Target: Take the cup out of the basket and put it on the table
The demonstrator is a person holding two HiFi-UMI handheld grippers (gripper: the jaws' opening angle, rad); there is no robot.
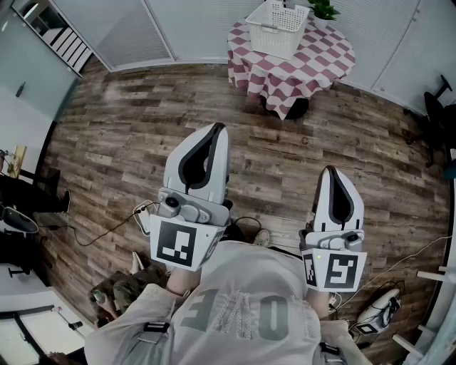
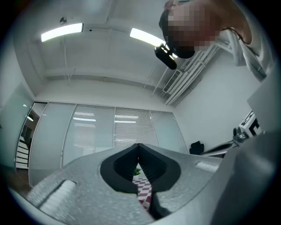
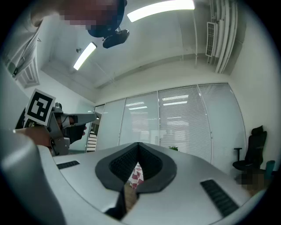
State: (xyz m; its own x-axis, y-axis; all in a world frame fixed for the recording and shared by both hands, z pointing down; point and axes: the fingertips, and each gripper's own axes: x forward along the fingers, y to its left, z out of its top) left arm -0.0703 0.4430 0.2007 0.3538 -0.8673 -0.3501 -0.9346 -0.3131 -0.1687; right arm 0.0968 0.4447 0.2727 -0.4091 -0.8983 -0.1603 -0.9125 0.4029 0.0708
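Observation:
A white plastic basket [image 1: 276,27] stands on a round table with a red-and-white checked cloth [image 1: 313,60] at the far end of the room. I cannot see the cup; the basket's inside is hidden from here. My left gripper [image 1: 217,128] and right gripper [image 1: 332,171] are held close to the person's chest, well short of the table, pointing towards it. The left gripper [image 2: 138,145] has its jaws together with nothing between them. My right gripper [image 3: 138,144] is likewise shut and empty. A strip of the checked cloth [image 3: 137,173] shows through the gap behind its jaws.
Wooden floor lies between me and the table. A small green plant [image 1: 324,10] sits behind the basket. A black office chair [image 1: 434,107] stands at the right. Cables [image 1: 107,232] trail over the floor at the left, and a white device [image 1: 377,310] lies at the lower right.

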